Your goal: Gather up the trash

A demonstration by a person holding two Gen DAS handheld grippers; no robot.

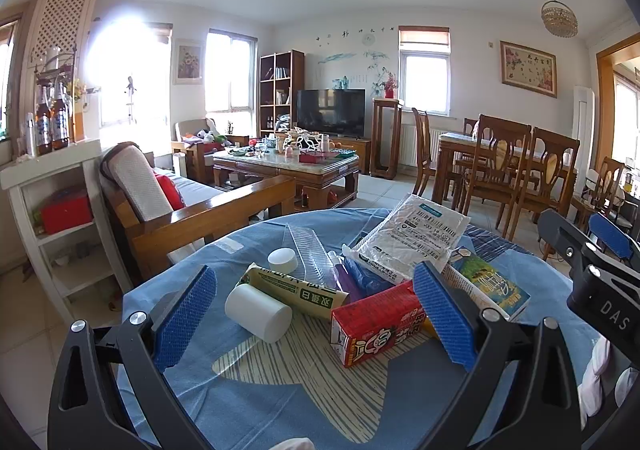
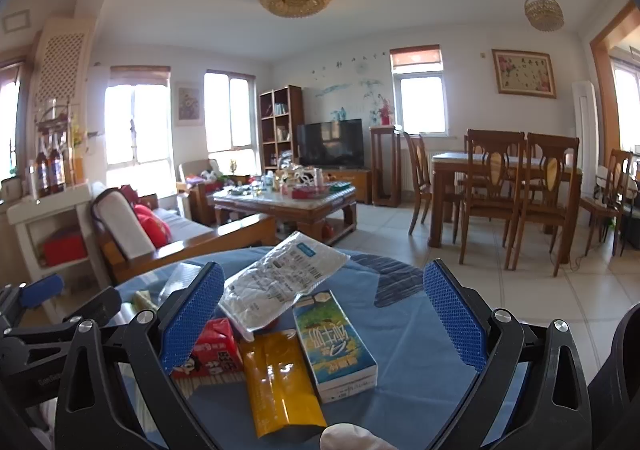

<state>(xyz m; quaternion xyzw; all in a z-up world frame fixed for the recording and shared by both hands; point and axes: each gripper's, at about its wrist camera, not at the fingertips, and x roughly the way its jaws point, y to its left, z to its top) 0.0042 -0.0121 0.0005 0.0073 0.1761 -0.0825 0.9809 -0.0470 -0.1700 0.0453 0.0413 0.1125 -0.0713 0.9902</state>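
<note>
Trash lies piled on a round table with a blue cloth (image 1: 280, 390). My left gripper (image 1: 314, 316) is open over a white cylinder (image 1: 258, 312), a yellow-green tube (image 1: 296, 290) and a red carton (image 1: 376, 324). Behind them lie a white cap (image 1: 283, 260), a clear plastic tray (image 1: 306, 250), a white plastic bag (image 1: 412, 238) and a blue-green milk box (image 1: 490, 284). My right gripper (image 2: 324, 316) is open around the milk box (image 2: 334, 338) and a yellow sachet (image 2: 276, 382), with the red carton (image 2: 212, 350) by its left finger and the white bag (image 2: 280, 282) beyond.
A wooden sofa (image 1: 200, 209) stands just past the table on the left, with a white shelf (image 1: 60, 234) beside it. A cluttered coffee table (image 1: 288, 165) and TV (image 1: 331, 111) lie ahead. Dining table and chairs (image 2: 508, 185) fill the right. The right gripper's body (image 1: 600, 278) shows at the left view's edge.
</note>
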